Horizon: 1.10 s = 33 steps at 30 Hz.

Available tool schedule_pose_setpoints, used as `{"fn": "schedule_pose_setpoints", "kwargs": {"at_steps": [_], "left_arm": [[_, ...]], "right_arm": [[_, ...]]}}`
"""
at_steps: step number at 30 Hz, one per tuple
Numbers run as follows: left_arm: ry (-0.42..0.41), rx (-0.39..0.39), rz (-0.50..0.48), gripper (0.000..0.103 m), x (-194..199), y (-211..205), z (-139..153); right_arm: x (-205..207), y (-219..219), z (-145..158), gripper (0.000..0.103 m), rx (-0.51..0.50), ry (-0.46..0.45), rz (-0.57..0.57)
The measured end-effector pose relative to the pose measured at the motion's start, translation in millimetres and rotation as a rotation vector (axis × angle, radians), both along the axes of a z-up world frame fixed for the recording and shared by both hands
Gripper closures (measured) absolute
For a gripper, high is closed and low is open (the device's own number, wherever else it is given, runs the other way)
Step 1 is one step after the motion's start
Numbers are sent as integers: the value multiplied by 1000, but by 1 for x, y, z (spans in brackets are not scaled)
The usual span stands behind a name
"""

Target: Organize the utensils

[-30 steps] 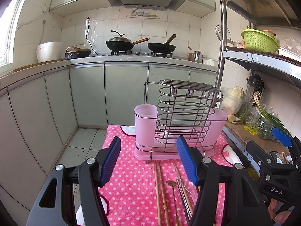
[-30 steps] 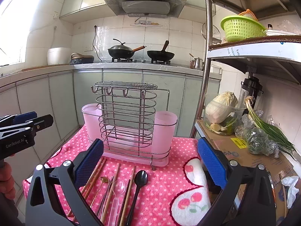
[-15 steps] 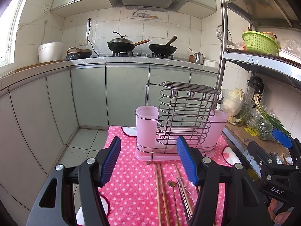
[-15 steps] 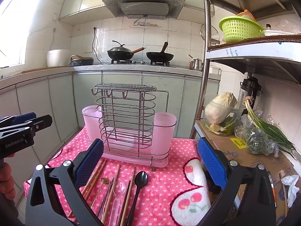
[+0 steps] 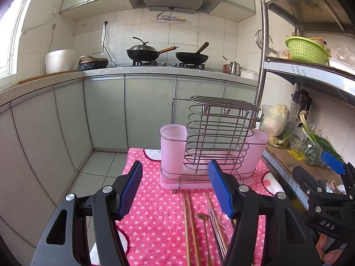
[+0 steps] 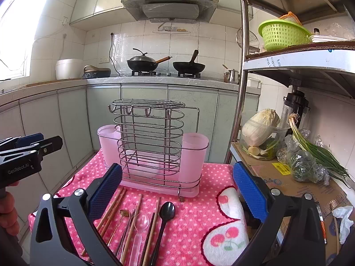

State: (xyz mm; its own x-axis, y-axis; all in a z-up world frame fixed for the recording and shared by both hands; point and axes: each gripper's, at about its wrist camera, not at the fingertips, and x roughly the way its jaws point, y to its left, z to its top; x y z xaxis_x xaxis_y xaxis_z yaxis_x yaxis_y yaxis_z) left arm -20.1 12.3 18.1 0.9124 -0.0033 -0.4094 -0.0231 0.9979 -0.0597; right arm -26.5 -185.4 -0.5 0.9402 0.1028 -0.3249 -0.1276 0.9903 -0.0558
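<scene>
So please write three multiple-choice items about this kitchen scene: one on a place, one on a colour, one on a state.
1. Where does the black plastic spoon lie?
A. in a pink cup
B. on the pink dotted cloth
C. on the stove

2. What colour are the two plastic cups of the wire utensil rack?
A. pink
B. green
C. white

3. How is the right tool?
A. shut on chopsticks
B. open, holding nothing
C. shut on the spoon

Key: B, it lies flat before the rack; A, both look pale pink; B, its blue pads stand wide apart.
</scene>
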Motion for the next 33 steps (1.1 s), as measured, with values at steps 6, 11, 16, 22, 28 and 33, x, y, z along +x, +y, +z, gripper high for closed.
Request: {"fn": "schedule_pose_setpoints", "kwargs": {"at_steps": [6,11,16,22,28,33], "left_arm": [[0,1,1,42,0,1,0],[2,0,1,42,1,1,1],[-1,-2,0,42,1,1,1],[-1,-3,1,42,1,0,1],[0,-1,0,42,1,0,0],[20,2,-6,42,4,1,-2]], "right_arm": [[0,1,1,3,2,-3,0],[0,2,0,3,-1,-3,2],[1,2,0,3,-1,-2,2],[0,2,1,3,5,-3,5],[0,2,1,3,0,-3,7],[3,1,1,3,-1,14,12]]}}
